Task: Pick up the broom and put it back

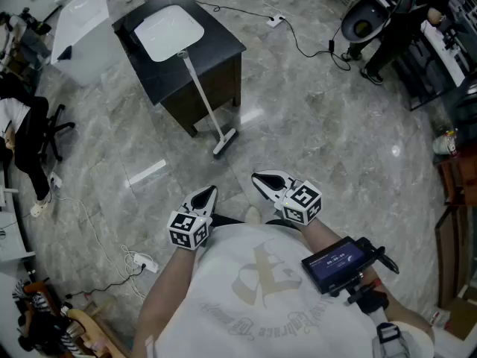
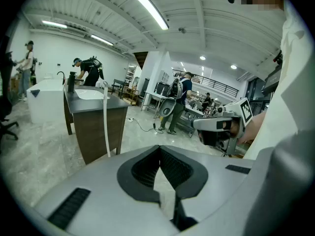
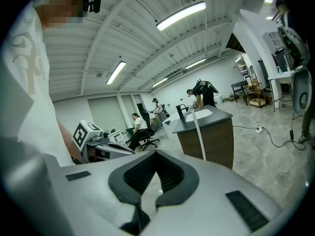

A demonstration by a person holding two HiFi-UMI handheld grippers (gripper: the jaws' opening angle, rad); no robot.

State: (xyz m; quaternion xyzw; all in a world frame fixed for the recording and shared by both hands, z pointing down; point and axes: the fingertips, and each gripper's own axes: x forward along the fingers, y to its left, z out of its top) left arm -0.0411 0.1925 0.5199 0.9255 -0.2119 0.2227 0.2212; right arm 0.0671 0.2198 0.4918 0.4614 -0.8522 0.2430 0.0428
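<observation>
Just one broom [image 1: 203, 98] here, leaning on the front edge of the dark sink cabinet [image 1: 223, 43], with its brush head on the floor [image 1: 320, 125] by the cabinet's front corner. It's well apart from both tools, out ahead of them. The left gripper [image 1: 209, 193] and right gripper [image 1: 258, 177] are both pinched closed, nothing in either

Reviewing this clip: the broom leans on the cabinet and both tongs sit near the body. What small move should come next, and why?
Probably step toward the broom and carry the right tongs to its handle, opening them on the way. The broom leans against the dark cabinet, well apart from both tongs, and the right and the left tongs are shut and empty.
</observation>
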